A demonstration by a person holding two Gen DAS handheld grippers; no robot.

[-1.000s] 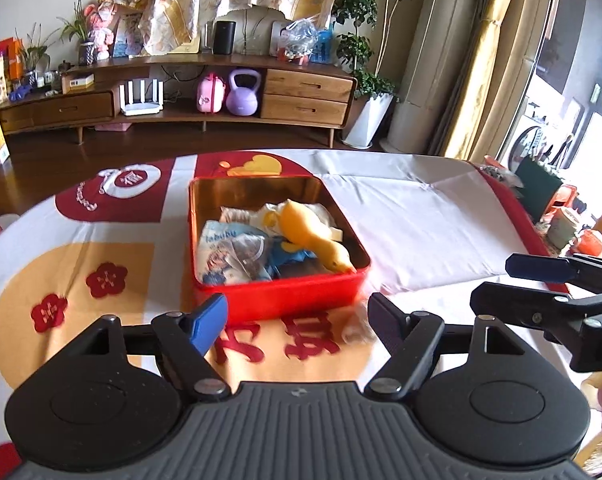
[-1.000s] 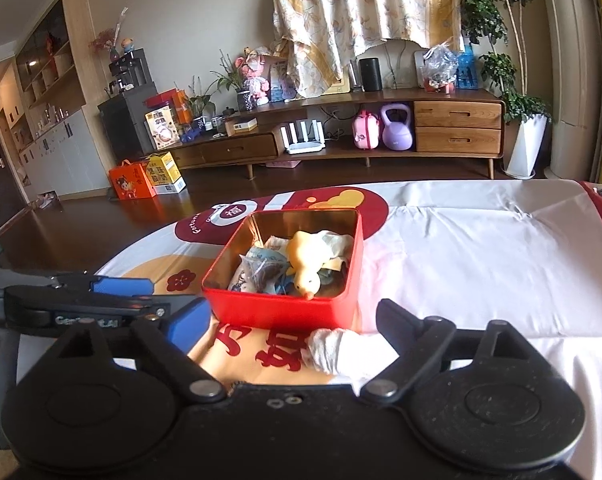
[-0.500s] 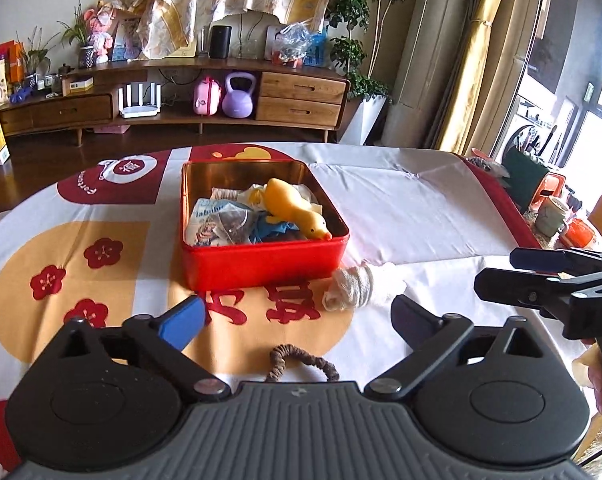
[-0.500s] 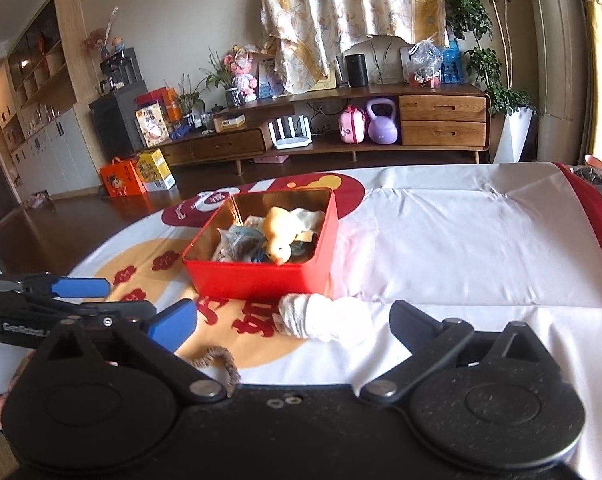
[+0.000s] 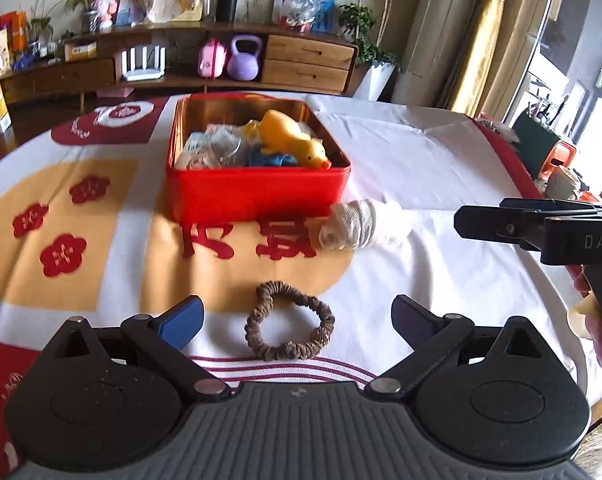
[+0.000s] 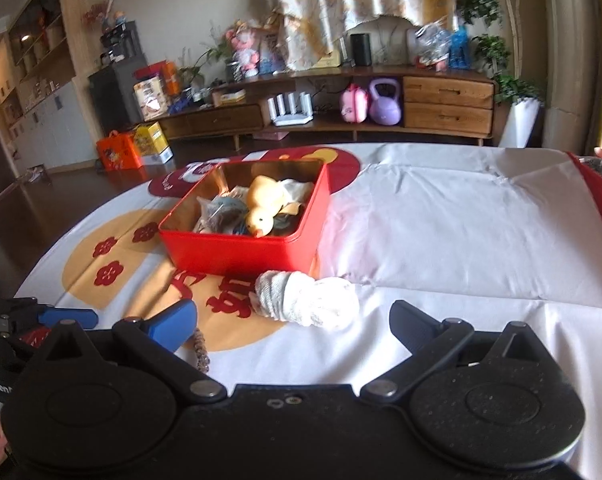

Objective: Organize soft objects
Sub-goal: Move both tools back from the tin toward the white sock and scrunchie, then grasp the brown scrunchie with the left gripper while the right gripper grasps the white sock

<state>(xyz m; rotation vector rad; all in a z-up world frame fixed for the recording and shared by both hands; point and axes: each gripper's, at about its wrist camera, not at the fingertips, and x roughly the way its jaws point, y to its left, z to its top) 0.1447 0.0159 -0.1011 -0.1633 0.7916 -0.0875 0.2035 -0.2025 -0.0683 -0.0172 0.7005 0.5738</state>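
Observation:
A red tin box (image 5: 257, 194) (image 6: 241, 252) on the table holds a yellow rubber duck (image 5: 295, 142) (image 6: 263, 206), a packet and cloth items. A rolled white sock (image 5: 363, 224) (image 6: 309, 300) lies just in front of the box's near right corner. A brown scrunchie (image 5: 289, 322) (image 6: 201, 350) lies on the cloth nearer me. My left gripper (image 5: 297, 318) is open, its fingers either side of the scrunchie and not touching it. My right gripper (image 6: 295, 322) is open, with the sock just ahead between its fingers.
A printed white, orange and red tablecloth (image 5: 441, 168) covers the table. The right gripper's arm (image 5: 541, 226) reaches in at the right of the left wrist view. A wooden sideboard (image 6: 381, 108), plants and curtains stand beyond the table.
Both grippers have sunk and pulled back toward me, so the sock and then the scrunchie came into view. Both sets of jaws opened a little wider.

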